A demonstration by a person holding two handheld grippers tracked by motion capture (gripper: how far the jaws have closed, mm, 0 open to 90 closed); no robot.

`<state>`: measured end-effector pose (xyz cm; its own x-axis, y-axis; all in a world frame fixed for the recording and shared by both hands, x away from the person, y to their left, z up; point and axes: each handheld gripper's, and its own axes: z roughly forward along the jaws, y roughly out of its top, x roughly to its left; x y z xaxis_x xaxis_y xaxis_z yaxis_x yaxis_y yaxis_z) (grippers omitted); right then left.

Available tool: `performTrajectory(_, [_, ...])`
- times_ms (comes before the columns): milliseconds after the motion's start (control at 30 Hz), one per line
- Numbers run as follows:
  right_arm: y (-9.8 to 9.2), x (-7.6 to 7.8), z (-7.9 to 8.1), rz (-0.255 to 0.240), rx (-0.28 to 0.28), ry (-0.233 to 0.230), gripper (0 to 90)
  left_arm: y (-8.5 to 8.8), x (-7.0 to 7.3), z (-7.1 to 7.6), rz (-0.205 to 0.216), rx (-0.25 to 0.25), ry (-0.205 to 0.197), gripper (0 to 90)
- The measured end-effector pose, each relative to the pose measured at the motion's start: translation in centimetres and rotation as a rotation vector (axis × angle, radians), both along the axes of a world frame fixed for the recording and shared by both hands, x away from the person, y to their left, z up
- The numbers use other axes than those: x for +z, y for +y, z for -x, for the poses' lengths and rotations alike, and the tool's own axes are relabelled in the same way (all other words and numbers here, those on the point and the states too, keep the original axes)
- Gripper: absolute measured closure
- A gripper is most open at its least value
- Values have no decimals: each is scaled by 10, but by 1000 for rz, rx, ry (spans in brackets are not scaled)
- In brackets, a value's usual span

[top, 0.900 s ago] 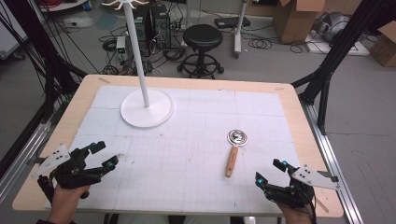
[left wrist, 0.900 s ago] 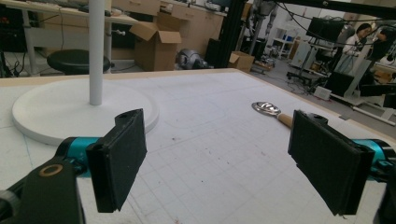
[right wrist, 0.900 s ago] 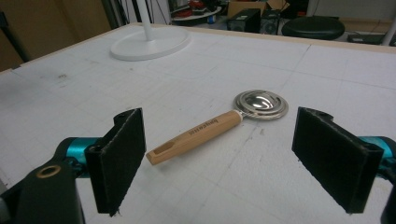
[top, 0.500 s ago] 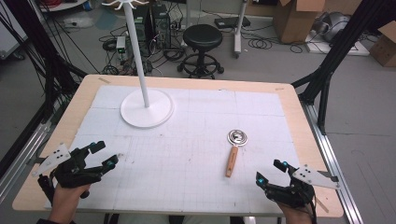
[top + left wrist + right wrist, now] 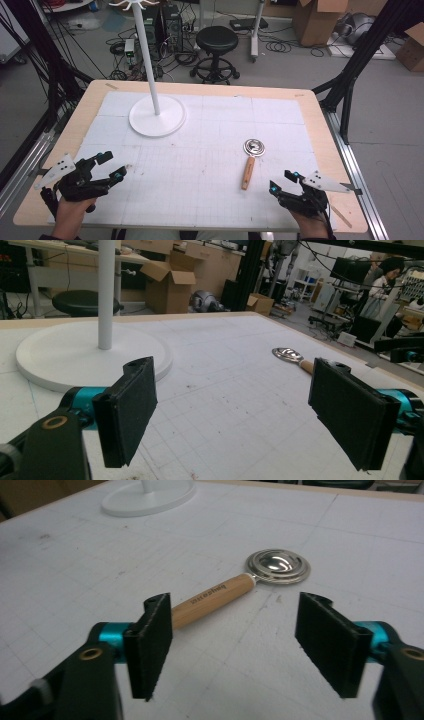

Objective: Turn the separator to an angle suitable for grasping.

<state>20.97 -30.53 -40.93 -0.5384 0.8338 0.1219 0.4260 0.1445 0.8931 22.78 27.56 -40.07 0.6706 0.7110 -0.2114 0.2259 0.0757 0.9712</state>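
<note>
Wooden-handled scoop, white gridded table (cluttered, perhaps workshop)

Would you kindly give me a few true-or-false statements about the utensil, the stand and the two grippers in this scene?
1. The utensil lies flat on the table. True.
2. The right gripper is shut on the utensil's handle. False: its fingers are open and the handle lies ahead of them, untouched.
3. The stand is on the far left part of the table. True.
4. The left gripper holds the stand's pole. False: it is open and empty, well short of the stand.
5. The utensil's metal head points toward the table's far side. True.
</note>
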Motion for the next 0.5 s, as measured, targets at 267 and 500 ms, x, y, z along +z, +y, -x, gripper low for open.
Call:
performTrajectory(267, [18,-7,-11,0,65,91,622,1,0,1,5,3,-1,200])
performTrajectory(500, [43,-25,-36,113,152,200,889,2,0,0,5,-3,1,200])
